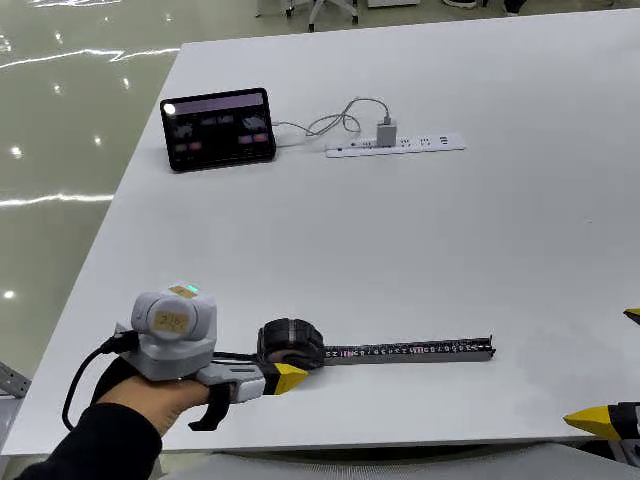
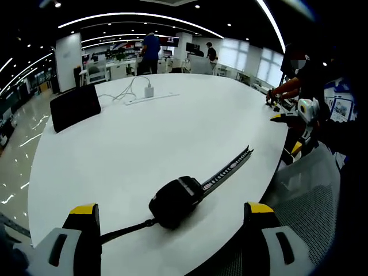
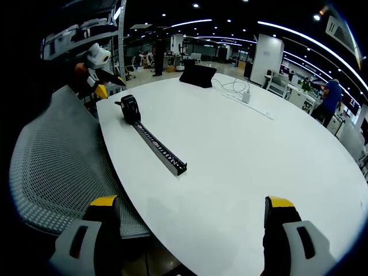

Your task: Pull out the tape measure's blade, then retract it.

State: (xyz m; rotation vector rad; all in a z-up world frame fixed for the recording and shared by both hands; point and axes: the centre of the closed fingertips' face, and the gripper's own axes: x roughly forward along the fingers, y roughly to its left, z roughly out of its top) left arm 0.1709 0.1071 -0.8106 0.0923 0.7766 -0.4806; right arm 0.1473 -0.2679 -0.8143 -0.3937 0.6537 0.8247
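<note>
Nearest, a hand (image 1: 150,400) holds the left gripper (image 2: 172,207), its 2 jaws spread wide and gripping nothing. Between them the black tape measure (image 1: 291,343) lies on the white table (image 1: 400,230), near its front edge. Its blade (image 1: 410,350) lies flat, pulled out toward the right gripper (image 3: 192,202), which is also spread wide, holds nothing and is well apart from the blade's tip.

left tongs (image 2: 171,210): jaws wide apart, held in hand (image 1: 150,398) | right tongs (image 3: 192,202): jaws wide apart, empty
</note>
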